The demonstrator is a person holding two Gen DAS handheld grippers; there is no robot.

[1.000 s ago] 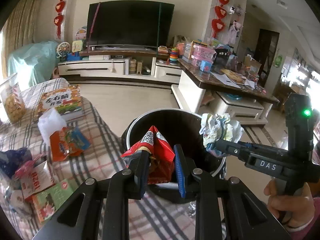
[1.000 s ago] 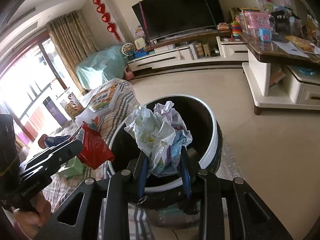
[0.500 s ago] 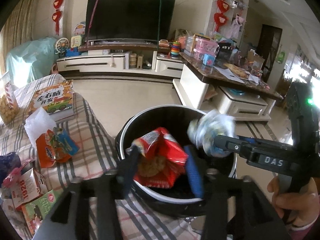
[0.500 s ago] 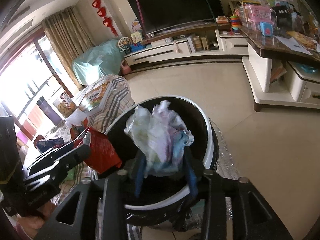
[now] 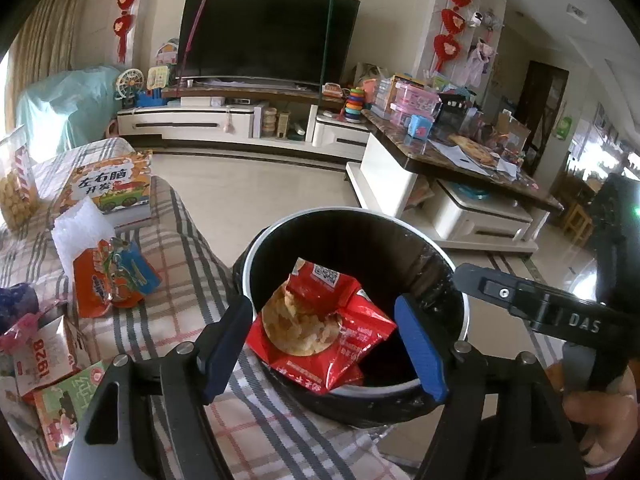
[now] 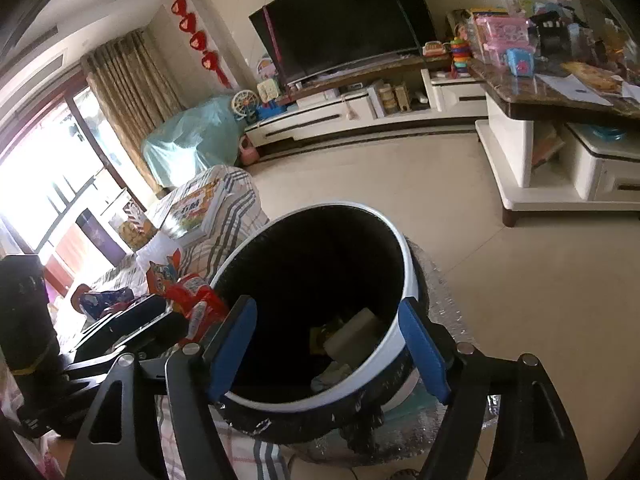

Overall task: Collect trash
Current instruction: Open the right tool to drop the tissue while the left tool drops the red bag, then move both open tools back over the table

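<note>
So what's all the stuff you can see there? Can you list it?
Trash bin: one, black with white rim, beside the checked cloth.
Red snack packet: one, red, open, at the bin's mouth, between the open left pads.
Orange snack packet: one, on the checked cloth.
Book: one, colourful, on the cloth.
TV: one, black, on the far wall.
Left gripper: open, blue pads.
Right gripper: open, empty, over the bin.

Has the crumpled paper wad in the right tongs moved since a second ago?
Yes. It has left the right tongs, whose jaws have just been opening and stand empty, and dropped into the trash bin.
</note>
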